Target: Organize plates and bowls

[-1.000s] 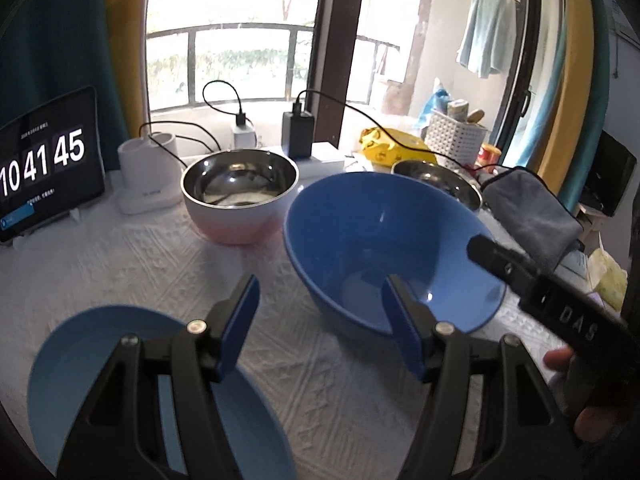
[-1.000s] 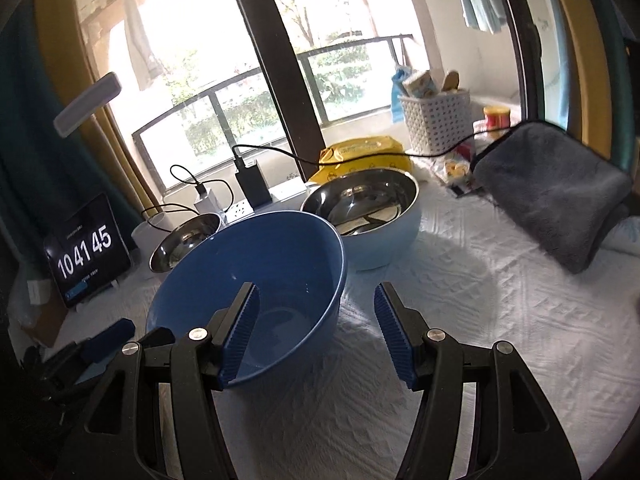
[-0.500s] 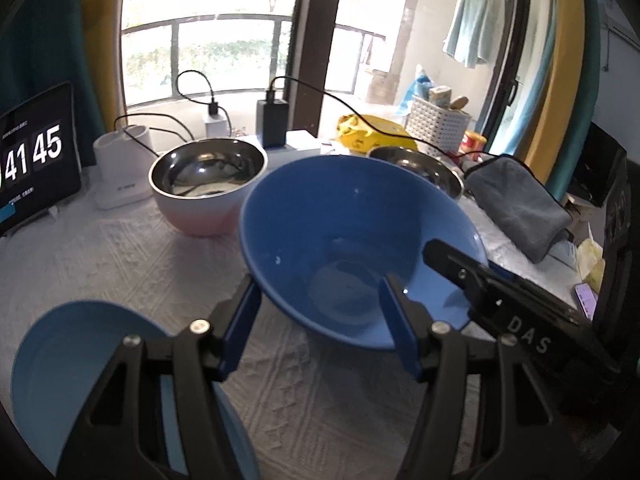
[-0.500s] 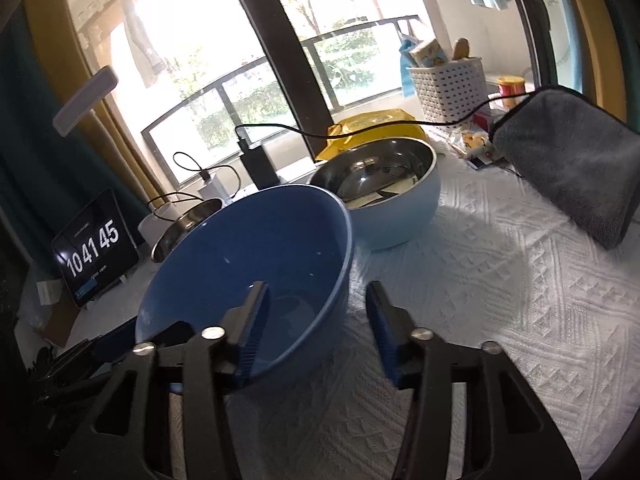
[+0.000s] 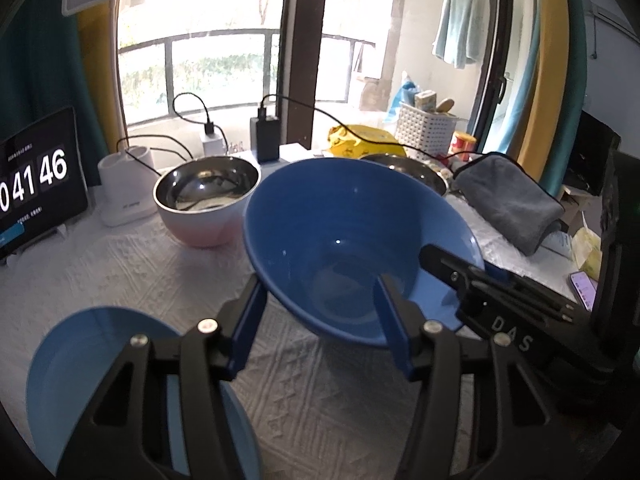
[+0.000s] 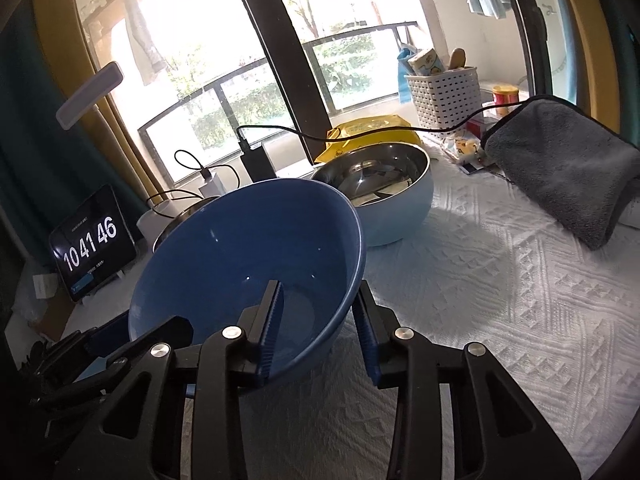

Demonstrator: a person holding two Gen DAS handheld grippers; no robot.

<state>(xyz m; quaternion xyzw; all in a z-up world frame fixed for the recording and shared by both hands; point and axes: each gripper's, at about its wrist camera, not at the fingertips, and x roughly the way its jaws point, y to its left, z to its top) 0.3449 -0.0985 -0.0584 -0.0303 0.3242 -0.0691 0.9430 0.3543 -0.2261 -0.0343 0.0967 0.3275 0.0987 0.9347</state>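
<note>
The left wrist view looks across a table (image 5: 120,264) covered in a white cloth with a raised, quilted pattern. The left gripper (image 5: 320,316) has its blue-padded fingers (image 5: 244,328) spread wide with nothing clamped between them; the right-hand finger reaches over the near rim into the dark blue bowl (image 5: 340,224) while the left-hand one sits outside the wall. That bowl is smooth, glossy and deep, and it is tilted and lifted off the cloth. Only this view shows the light blue plate (image 5: 72,368), a flat matte disc at the lower left under the gripper, and the whole of the pink-sided steel bowl (image 5: 204,204) with its mirror-bright inside, just behind the dark blue bowl. The right gripper (image 5: 496,300) enters from the right at the bowl's rim.

The right wrist view shows what holds the dark blue bowl (image 6: 240,252): the right gripper (image 6: 320,328) is closed on its near rim, one finger (image 6: 272,320) inside the wall and the other outside. Clear here, and mostly hidden in the other view, is the pale blue steel bowl (image 6: 392,200), round-bellied and shiny inside, standing on the cloth just behind. A folded grey towel (image 6: 560,168), soft and plush, lies well to the right.
</note>
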